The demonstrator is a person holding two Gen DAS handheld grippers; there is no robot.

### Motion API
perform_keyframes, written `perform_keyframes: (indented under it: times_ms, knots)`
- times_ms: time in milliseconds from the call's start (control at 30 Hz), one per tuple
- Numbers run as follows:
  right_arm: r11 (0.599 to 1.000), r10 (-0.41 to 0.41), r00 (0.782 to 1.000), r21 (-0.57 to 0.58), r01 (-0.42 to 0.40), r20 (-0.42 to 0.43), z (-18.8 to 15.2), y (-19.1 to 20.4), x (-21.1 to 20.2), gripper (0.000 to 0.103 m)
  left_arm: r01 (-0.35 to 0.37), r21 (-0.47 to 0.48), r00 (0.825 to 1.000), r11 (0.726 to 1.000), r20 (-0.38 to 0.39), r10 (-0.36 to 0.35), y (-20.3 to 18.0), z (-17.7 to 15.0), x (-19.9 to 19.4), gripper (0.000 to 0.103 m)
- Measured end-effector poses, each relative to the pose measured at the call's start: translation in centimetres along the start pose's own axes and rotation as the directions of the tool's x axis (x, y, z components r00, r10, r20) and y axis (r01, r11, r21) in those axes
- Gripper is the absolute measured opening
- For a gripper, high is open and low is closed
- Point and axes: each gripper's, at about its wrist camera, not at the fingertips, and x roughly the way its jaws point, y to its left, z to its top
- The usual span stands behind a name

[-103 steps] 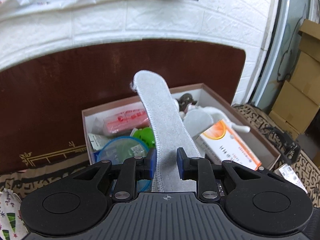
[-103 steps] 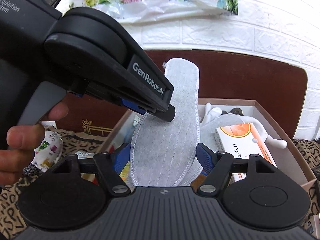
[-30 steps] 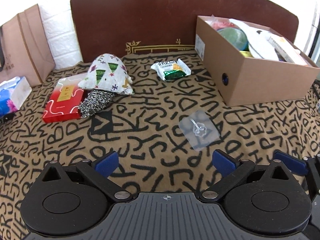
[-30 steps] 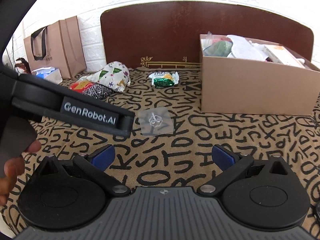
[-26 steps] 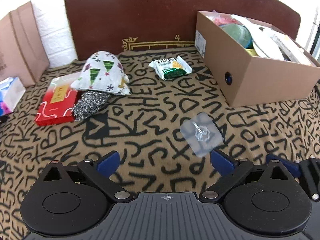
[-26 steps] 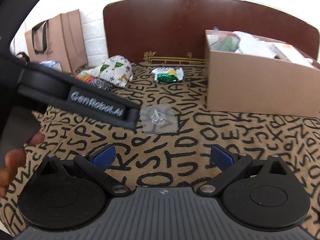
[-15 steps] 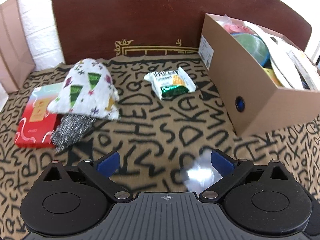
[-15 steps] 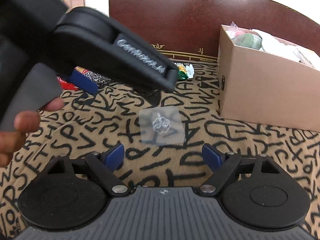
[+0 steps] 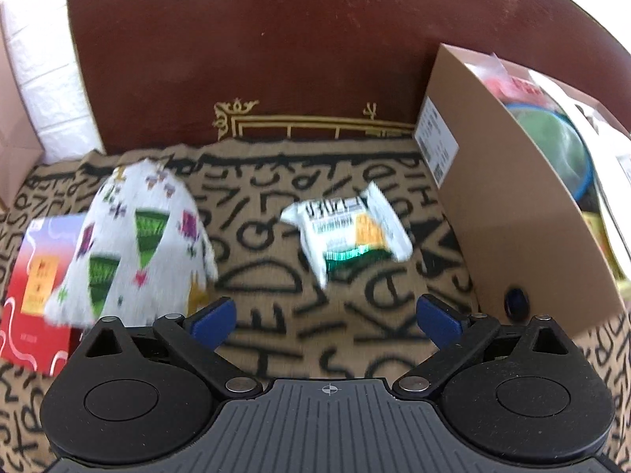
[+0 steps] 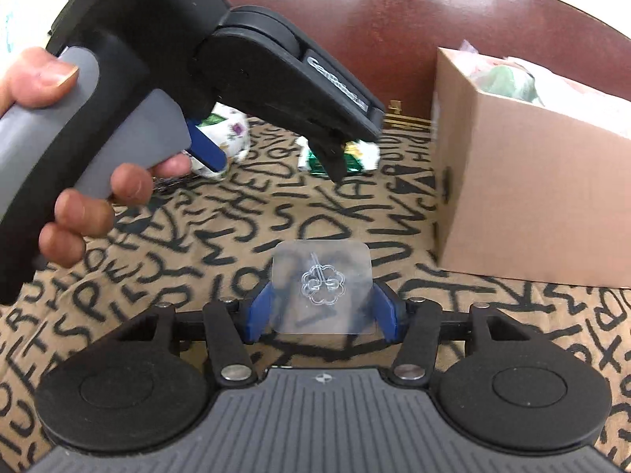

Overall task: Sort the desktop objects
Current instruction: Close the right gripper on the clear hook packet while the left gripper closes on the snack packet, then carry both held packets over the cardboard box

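Blue pads of the right gripper (image 10: 321, 317) bracket the clear adhesive hook (image 10: 322, 287) lying on the lettered cloth (image 10: 244, 236), seemingly pinching its edges, while the left gripper (image 9: 326, 317) hangs wide open, empty, toward the snack packet (image 9: 347, 232) beside the cardboard box (image 9: 508, 213).

Tan cloth (image 9: 276, 311) with black letters, brown box (image 9: 512, 213)

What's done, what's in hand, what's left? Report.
Done: the cardboard box already holds several items. In hand: right tool grips the clear hook; left tool is open, empty. Left: snack packet, patterned pouch, red box.
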Motion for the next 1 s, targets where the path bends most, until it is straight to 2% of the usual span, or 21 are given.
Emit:
perform_keyframes:
  times_ms: [133,300,433,500,567,633,667,700,733,1000]
  knots:
    - [0.998,-0.038,0.999,0.053,0.038,0.003,-0.1,-1.3,0.0,0.056,-0.011,-0.02,1.0,1.0,-0.017,0.011,-0.1,1.5,2.0,0.102]
    - [0.997,-0.032,0.999,0.065,0.032,0.002,-0.4,-1.8,-0.1,0.057,0.006,-0.094,0.999,0.996,-0.043,-0.01,0.1,3.3,4.2,0.102]
    - [0.998,-0.032,0.999,0.061,0.032,-0.001,-0.3,-1.7,0.2,0.059,0.007,-0.088,0.997,0.996,-0.079,-0.014,0.0,3.6,6.0,0.101]
    - [0.998,-0.03,1.0,0.062,0.03,0.001,-0.5,-1.6,0.2,0.059,-0.004,-0.078,0.998,0.997,-0.07,-0.002,-0.1,3.5,6.2,0.101]
    - [0.998,-0.029,1.0,0.064,0.029,0.001,-0.4,-1.7,0.2,0.06,-0.01,-0.075,0.998,0.997,-0.066,0.005,-0.1,3.5,6.1,0.095]
    - [0.998,-0.031,1.0,0.062,0.03,0.002,-0.4,-1.8,0.3,0.06,-0.015,-0.048,0.998,0.999,-0.064,0.012,0.0,3.6,6.0,0.078]
    - [0.998,-0.032,0.999,0.06,0.032,0.002,-0.5,-1.7,0.2,0.06,-0.013,-0.042,0.998,0.999,-0.064,0.01,0.2,3.6,5.9,0.073]
    - [0.998,-0.033,0.999,0.06,0.032,0.003,-0.7,-1.5,-0.2,0.06,-0.002,-0.043,0.998,0.999,-0.066,0.0,0.3,3.7,5.7,0.062]
    - [0.998,-0.032,0.999,0.062,0.032,0.003,-0.5,-1.5,0.1,0.06,0.006,-0.045,0.997,0.999,-0.071,-0.009,0.5,3.7,5.5,0.059]
    - [0.997,-0.03,1.0,0.072,0.029,0.004,-0.6,-1.7,-0.4,0.059,0.051,-0.042,0.992,0.998,-0.115,-0.056,1.3,1.4,2.9,0.053]
